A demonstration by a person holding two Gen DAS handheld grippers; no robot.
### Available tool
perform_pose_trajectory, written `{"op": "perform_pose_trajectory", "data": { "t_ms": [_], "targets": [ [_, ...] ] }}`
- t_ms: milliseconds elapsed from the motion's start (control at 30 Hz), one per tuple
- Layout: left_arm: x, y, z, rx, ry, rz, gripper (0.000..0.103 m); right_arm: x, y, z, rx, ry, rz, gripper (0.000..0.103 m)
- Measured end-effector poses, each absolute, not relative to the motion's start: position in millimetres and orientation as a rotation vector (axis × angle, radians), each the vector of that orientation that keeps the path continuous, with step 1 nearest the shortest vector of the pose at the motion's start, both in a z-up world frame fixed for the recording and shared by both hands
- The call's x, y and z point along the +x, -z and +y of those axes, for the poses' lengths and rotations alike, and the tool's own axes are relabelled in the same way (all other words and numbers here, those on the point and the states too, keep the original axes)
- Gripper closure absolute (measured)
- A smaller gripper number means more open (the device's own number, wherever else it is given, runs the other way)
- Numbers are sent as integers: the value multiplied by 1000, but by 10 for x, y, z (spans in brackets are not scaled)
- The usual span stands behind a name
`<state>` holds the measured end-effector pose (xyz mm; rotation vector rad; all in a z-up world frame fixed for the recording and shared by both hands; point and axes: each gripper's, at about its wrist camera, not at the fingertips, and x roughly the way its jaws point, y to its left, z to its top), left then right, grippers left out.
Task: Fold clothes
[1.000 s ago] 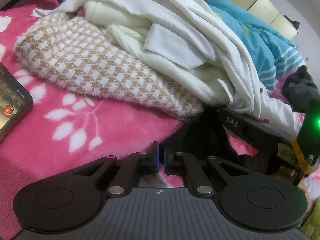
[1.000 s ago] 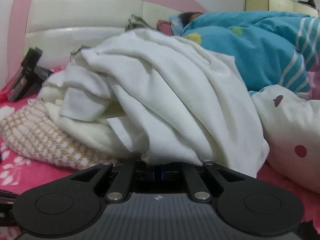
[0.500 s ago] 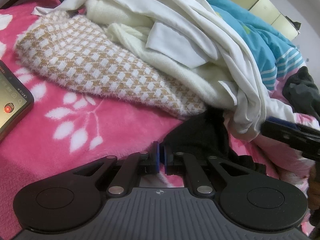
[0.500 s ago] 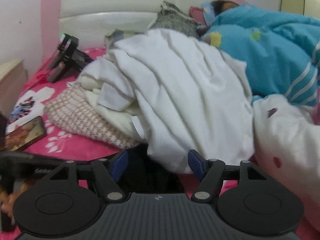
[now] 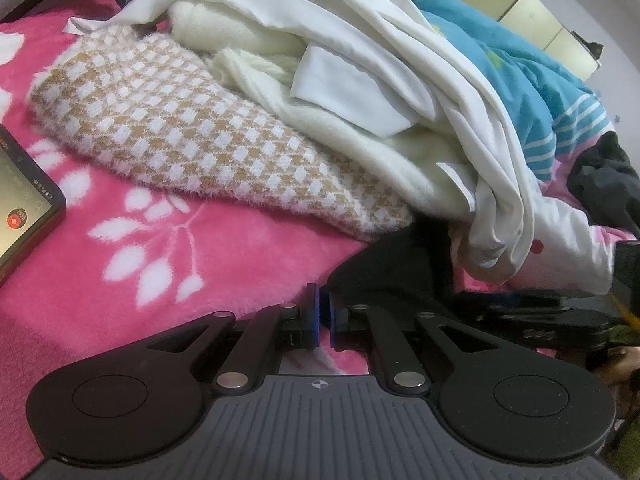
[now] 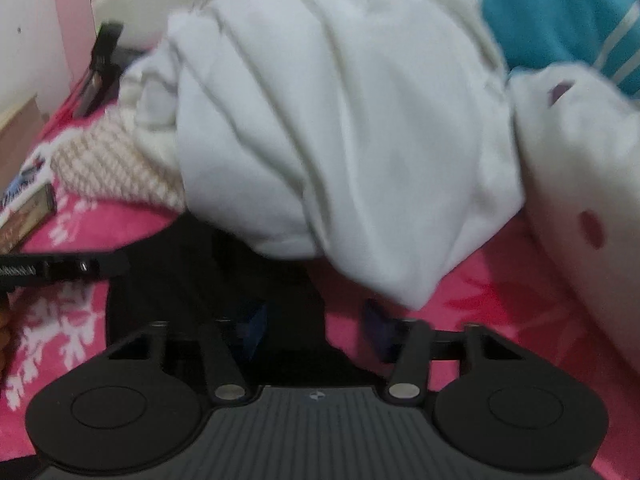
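On the pink bed (image 5: 132, 288) the clothes pile (image 5: 320, 92) lies unfolded, so I judge the folding has hardly begun. The black garment (image 5: 384, 276) lies near, half under the white sheet (image 6: 332, 128). My left hand-held gripper (image 5: 323, 316) is nearly closed at its edge; whether it pinches cloth, I cannot tell. My right hand-held gripper (image 6: 316, 328), closed a second ago, now stands open and empty over the garment.

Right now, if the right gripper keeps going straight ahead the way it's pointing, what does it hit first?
Most likely the black garment lying under and between the open right gripper. Just past it hangs the white cloth. The picture is blurred, so depth is uncertain.
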<state>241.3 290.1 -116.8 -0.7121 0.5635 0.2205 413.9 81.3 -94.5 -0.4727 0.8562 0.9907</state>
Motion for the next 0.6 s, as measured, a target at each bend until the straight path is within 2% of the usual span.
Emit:
{"op": "perform_pose_trajectory", "data": {
  "t_ms": [33,67,200,400,500,600],
  "targets": [
    [2415,1168,2897,-711,-222,563,97,4117,965,820,-480,-991,847,94],
    [2417,1165,2893,-709,-223,562,97,4081,948,834,-484,-988,813,101],
    [2423,1157,2866,-689,-230,560,97,4035,919,894,-453,-971,713,102],
    [2416,1152,2863,-670,-233,562,97,4055,1173,967,-432,-945,659,100],
    [2403,1158,2882,-675,-228,562,97,4309,1137,742,-215,-878,728,91],
    [2394,1164,2890,-681,-226,562,97,4610,1127,406,27,-737,797,90]
  ]
}}
